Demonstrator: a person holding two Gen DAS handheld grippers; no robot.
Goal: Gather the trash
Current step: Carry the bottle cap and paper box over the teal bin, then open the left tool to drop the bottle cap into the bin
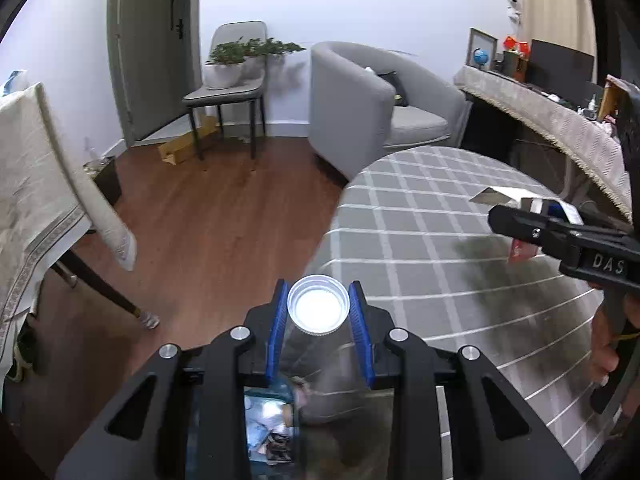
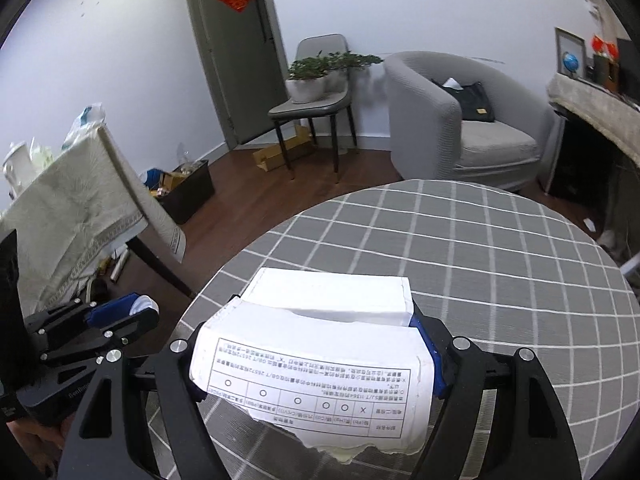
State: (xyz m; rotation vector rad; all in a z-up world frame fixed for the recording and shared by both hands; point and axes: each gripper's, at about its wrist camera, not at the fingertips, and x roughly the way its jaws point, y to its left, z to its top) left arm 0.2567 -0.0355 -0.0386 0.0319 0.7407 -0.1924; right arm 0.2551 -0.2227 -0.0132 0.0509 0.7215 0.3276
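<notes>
- Far left: table draped in cream cloth [image 2: 76,216], corner hanging down over wood floor [image 1: 208,216].
- Black bin [image 2: 188,194] on floor beside that table, against the wall, already full of mixed rubbish.
- Left gripper [image 1: 318,308] narrowed to a small gap, blue pads [image 1: 278,332] pressed on both sides of a clear plastic bottle [image 1: 320,360] just below its white cap [image 1: 318,307]; cap end points away from camera, bottle body runs back under the jaws.
- Bottle held over the left edge of the round table with grey checked cloth [image 1: 432,240], floor visible past the cap.
- From right wrist view, left gripper [image 2: 140,310] sits off the table's left rim, white cap showing at its tip.
- Back wall: grey door [image 1: 152,48], grey chair carrying a potted plant [image 1: 228,64], flattened cardboard [image 1: 188,144] under it, grey armchair [image 1: 360,96] to its right.
- Right gripper [image 2: 320,344] about two-thirds open, clamped on a torn white carton [image 2: 320,344] with a printed table on its top flap; blue pad [image 2: 430,352] visible against carton's right side, left pad hidden by the flap.
- Carton held above the checked cloth, near table's front-left part.
- From left wrist view, right gripper [image 1: 532,220] at the right edge with the carton [image 1: 504,196] sticking out ahead, hand [image 1: 608,344] on the trigger below.
- Far right: cloth-covered sideboard [image 1: 560,116] with globe, frame, dark monitor.
</notes>
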